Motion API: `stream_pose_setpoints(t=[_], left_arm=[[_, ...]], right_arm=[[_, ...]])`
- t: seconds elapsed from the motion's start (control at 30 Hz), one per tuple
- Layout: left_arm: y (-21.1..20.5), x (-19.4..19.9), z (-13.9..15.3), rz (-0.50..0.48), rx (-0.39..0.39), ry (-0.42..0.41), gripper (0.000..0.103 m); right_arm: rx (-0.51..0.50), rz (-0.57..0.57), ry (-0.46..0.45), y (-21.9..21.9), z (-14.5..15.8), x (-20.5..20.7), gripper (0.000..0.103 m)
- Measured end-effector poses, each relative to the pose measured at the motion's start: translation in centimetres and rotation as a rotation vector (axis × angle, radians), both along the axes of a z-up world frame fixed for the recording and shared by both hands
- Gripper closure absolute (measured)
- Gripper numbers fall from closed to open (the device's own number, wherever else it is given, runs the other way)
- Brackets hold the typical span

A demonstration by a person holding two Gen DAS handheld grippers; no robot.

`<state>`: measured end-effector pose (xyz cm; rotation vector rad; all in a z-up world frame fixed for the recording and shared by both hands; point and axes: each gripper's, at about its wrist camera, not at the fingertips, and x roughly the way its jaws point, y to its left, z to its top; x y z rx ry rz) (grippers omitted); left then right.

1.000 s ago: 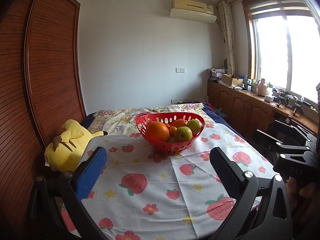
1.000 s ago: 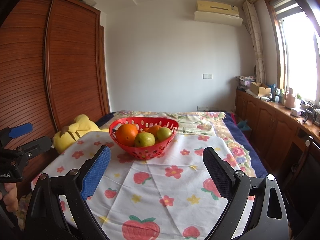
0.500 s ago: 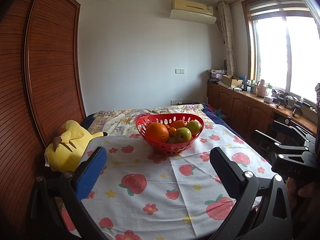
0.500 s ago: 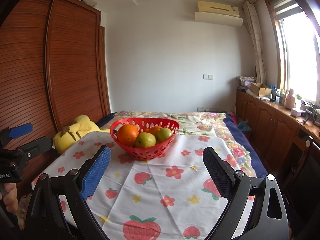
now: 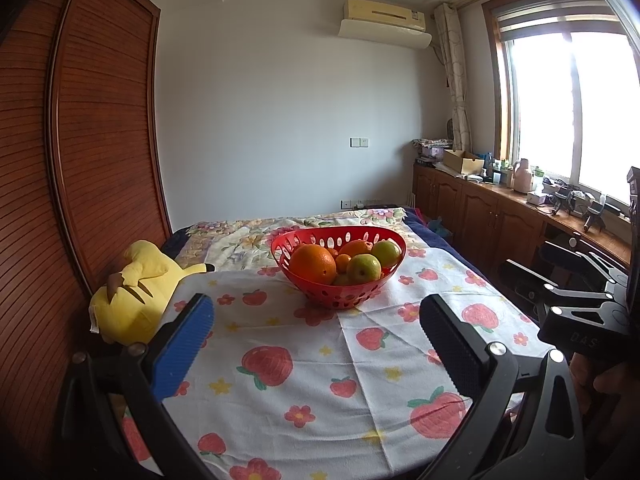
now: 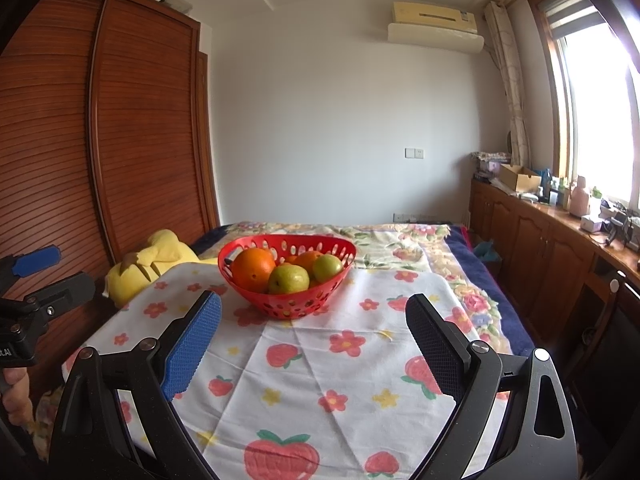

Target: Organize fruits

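Straight ahead of both wide-spread, empty grippers, the left gripper [image 5: 316,340] and right gripper [image 6: 314,334], the red basket [image 6: 316,304] of fruit sits centred on the cloth, about equally far from each.

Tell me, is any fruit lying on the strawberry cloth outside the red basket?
No, all the fruit sits inside the red basket; the strawberry cloth around it is bare.

Daylight, bright: window [image 5: 568,92] at right blown out with glare. Fisheye bends the edges; corners dark. Soft shadows. Focus sharp, far counter clutter perhaps slightly soft.
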<state>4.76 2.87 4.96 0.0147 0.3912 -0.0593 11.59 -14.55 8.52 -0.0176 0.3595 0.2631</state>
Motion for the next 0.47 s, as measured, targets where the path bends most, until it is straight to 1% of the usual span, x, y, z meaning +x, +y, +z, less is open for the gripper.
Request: stream_pose_setpoints(t=[0.47], left_arm=[[-0.16,-0.06,-0.1,-0.002,0.0,0.0,0.0]], right_arm=[[0.002,0.0,0.001,-0.1,-0.01,-0.01,0.008]])
